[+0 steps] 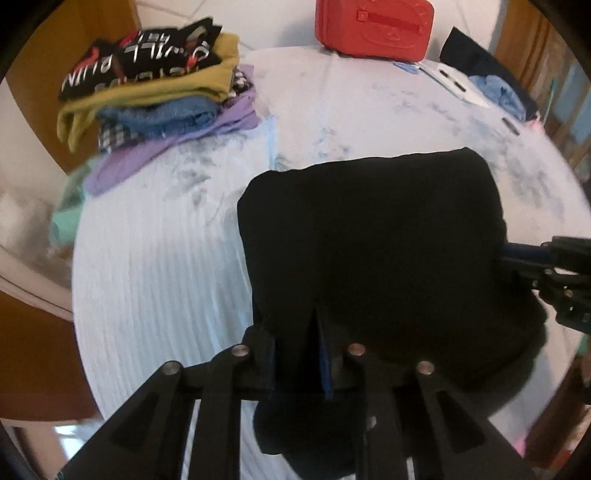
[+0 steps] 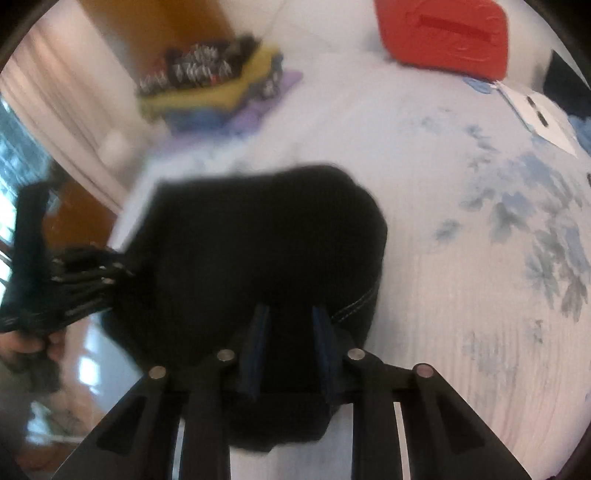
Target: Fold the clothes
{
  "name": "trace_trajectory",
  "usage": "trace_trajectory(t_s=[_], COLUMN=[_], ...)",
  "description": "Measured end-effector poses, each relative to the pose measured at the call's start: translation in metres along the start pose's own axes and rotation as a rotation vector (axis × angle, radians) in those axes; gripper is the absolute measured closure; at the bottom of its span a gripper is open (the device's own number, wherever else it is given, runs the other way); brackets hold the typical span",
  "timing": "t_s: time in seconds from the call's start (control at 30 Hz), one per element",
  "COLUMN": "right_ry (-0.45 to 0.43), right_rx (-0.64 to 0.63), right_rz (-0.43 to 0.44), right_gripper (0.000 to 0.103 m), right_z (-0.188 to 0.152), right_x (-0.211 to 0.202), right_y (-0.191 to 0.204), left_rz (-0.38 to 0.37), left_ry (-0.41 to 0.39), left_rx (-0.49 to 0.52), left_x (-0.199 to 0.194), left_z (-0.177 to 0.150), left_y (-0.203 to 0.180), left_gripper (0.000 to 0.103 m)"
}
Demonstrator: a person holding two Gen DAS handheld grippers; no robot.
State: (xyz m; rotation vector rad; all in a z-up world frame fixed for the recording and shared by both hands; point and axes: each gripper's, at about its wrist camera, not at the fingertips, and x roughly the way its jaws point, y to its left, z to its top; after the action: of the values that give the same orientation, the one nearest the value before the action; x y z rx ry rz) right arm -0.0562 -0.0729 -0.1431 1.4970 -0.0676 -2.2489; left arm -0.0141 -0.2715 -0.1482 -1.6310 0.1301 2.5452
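Note:
A folded black garment [image 1: 373, 236] lies near the front edge of the bed, also in the right wrist view [image 2: 258, 236]. My left gripper [image 1: 295, 354] is shut on its near left edge, with cloth draped over the fingers. My right gripper [image 2: 291, 343] grips the garment's near right edge, its blue pads [image 2: 258, 339] a little apart with black cloth between them. Each gripper shows from the side in the other's view: the right [image 1: 532, 258], the left [image 2: 88, 280].
The bed has a pale blue floral sheet [image 1: 166, 258]. A stack of folded clothes [image 1: 155, 92] sits at the far left corner. A red case [image 1: 373, 26] stands at the far edge. More clothes [image 1: 495, 85] lie at the far right.

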Motion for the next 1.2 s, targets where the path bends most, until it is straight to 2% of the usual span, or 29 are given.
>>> trace_trajectory(t_s=[0.1,0.17,0.2,0.27,0.33,0.37,0.43,0.47,0.5,0.53,0.57,0.63,0.7,0.77,0.87,0.97,1.07,1.2], right_ry=[0.029,0.009,-0.019,-0.066,-0.064,-0.044,-0.026,-0.024,-0.022,-0.021,-0.015,0.015,0.02,0.031,0.055,-0.052,-0.091,-0.029], right_rx=[-0.001,0.004,0.009,0.025,0.032,0.037,0.043,0.05,0.059,0.067,0.074,0.068,0.049,0.047,0.089,0.076,0.089,0.134], right_rz=[0.002,0.015,0.028,0.046,0.04,0.041,0.053,0.058,0.065,0.072,0.077,0.065,0.051,0.053,0.1,0.089,0.047,0.012], right_gripper=[0.079,0.079,0.079,0.078,0.078,0.078,0.078,0.078,0.078,0.078,0.077,0.077,0.076,0.076,0.076,0.076,0.076,0.076], right_z=[0.007,0.005,0.0,-0.014,-0.026,-0.032,-0.04,-0.042,-0.043,-0.044,-0.045,-0.045,-0.045,-0.043,-0.031,-0.009,0.023,0.05], right_x=[0.002,-0.013,-0.024,-0.047,-0.057,-0.055,-0.047,-0.043,-0.039,-0.034,-0.029,-0.017,-0.009,-0.006,-0.02,-0.045,-0.037,0.004], right_y=[-0.001,-0.002,-0.003,-0.005,-0.007,-0.008,-0.009,-0.01,-0.01,-0.01,-0.009,-0.007,-0.004,-0.004,-0.011,-0.016,-0.029,-0.041], left_rz=[-0.002,-0.019,-0.015,-0.013,-0.047,-0.083,-0.101,-0.11,-0.118,-0.113,-0.099,-0.062,-0.059,-0.047,-0.08,-0.072,-0.04,-0.001], left_ry=[-0.009,-0.023,-0.05,-0.113,-0.167,-0.181,-0.153,-0.139,-0.125,-0.07,-0.024,0.007,-0.009,0.016,-0.013,-0.097,-0.046,0.018], left_rx=[-0.007,-0.03,-0.035,-0.053,-0.075,-0.068,-0.042,-0.029,-0.016,-0.005,0.005,0.028,0.026,0.028,0.004,-0.043,-0.065,-0.084], left_x=[-0.011,-0.028,-0.043,-0.073,-0.095,-0.099,-0.085,-0.078,-0.071,-0.054,-0.037,-0.017,-0.011,-0.01,-0.033,-0.048,-0.019,0.02], left_z=[0.0,-0.001,-0.001,-0.002,-0.004,-0.003,-0.004,-0.004,-0.004,-0.006,-0.011,-0.019,-0.018,-0.013,0.002,0.029,0.05,0.053], left_y=[0.006,0.017,0.018,0.022,0.017,0.011,-0.003,-0.01,-0.017,-0.021,-0.023,-0.024,-0.023,-0.025,-0.023,-0.018,-0.015,-0.007], left_gripper=[0.077,0.055,0.05,0.023,0.014,0.014,0.014,0.028,0.038,0.051,0.057,0.059,0.058,0.058,0.06,0.06,0.06,0.058])
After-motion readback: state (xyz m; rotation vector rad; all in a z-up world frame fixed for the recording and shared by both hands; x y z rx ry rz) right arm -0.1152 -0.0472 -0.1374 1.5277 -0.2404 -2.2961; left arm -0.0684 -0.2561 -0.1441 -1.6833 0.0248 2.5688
